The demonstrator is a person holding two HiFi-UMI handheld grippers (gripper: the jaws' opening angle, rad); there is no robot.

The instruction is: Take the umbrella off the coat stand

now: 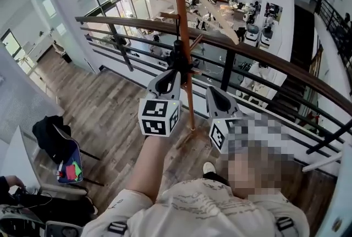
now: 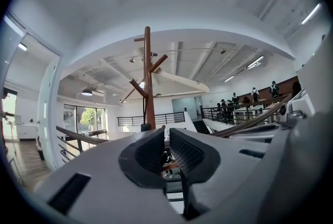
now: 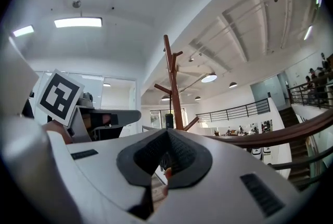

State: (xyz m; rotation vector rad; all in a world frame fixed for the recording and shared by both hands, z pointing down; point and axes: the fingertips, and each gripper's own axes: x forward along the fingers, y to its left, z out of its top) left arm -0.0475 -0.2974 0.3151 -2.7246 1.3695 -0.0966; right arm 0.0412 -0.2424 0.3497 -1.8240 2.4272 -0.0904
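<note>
Umbrella [image 1: 177, 57], black, folded: upright, 12 o'clock of nearer left hand-held gripper [image 2: 166, 132], jaws opening, empty; right hand-held gripper [image 3: 165, 133] closed.

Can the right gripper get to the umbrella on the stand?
Probably yes: the right gripper points at the umbrella on the coat stand, nothing between them, but its jaws are shut.

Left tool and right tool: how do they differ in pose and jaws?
The left tool is at the coat stand; the right tool is apart, to its right. The left tool's jaws are opening, empty; the right tool's jaws meet. Both carry a marker cube.
</note>
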